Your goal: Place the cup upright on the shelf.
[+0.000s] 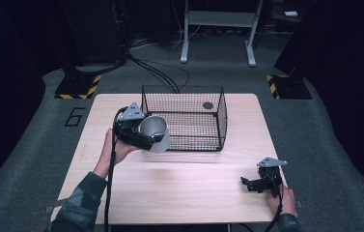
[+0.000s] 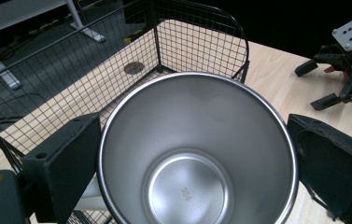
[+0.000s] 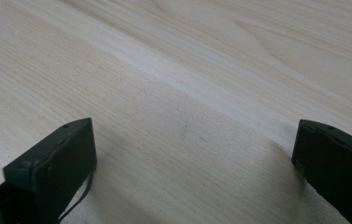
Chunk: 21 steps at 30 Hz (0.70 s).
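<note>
- Left gripper is clamped on the shiny round stainless-steel cup; in the left gripper view its two black pads sit on opposite sides of the cup wall, mouth facing the camera, bare inside.
- Cup is held off the pale wooden table, tipped on its side, just at the near-left corner of the black wire mesh basket.
- Judged step: carry the cup over the basket rim and set it inside.
- From the left claw, the basket opening lies ahead and slightly beyond; the near rim wire is right beside the cup, so lift first, then go forward. Do not drag across the wire.
- Keep the squeeze steady: smooth metal wall, pads only on two narrow strips, so it could slip or rotate if pressure eases mid-move.
- Roll the wrist so the cup base points down before lowering, else it lands on its side and may roll against the mesh.
- Lower till the base meets the basket floor, then let go and pull straight up, clear of the rim.
- A small dark round disc lies at the basket's far side, well ahead of the claw; aim for the near part of the floor.
- Right gripper rests low near the table's near-right edge, jaws spread apart with nothing between them; the right gripper view shows bare wood between the pads. Well apart from the basket, leave it there.
</note>
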Available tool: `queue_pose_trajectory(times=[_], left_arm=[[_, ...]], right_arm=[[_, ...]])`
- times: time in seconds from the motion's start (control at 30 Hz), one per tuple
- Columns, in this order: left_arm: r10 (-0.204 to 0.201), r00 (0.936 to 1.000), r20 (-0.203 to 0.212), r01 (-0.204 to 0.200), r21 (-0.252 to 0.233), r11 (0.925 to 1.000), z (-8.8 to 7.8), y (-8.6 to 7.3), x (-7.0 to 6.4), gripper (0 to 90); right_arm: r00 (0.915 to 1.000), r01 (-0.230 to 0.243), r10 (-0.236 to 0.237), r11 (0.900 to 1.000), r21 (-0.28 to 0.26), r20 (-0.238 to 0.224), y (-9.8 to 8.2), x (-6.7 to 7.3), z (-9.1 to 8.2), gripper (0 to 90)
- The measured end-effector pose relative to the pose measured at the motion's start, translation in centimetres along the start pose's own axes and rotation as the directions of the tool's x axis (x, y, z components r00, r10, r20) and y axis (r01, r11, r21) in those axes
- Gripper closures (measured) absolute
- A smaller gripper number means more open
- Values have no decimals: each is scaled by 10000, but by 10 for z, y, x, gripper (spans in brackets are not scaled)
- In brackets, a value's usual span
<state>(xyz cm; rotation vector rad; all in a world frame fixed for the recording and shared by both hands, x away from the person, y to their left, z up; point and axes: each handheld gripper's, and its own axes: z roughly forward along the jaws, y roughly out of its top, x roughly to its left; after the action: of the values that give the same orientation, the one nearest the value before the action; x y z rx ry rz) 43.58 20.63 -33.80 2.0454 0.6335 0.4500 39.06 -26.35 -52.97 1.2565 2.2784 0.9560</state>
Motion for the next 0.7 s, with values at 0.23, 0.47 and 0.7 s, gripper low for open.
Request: queue_pose_trajectory(times=[0.23, 0.47, 0.7], left_arm=[[43, 10000, 74, -43, 2, 10000, 7, 11, 4, 63], [20, 10000, -17, -20, 55, 10000, 20, 19, 11, 63], [-174, 9996, -235, 176, 64, 9998, 32, 25, 24, 63]], right_arm=[[10000, -6, 6, 10000, -1, 1, 0, 0, 0, 0], [10000, -3, 3, 10000, 6, -1, 0, 0, 0, 0], [10000, 6, -6, 10000, -4, -7, 0, 0, 0, 0]])
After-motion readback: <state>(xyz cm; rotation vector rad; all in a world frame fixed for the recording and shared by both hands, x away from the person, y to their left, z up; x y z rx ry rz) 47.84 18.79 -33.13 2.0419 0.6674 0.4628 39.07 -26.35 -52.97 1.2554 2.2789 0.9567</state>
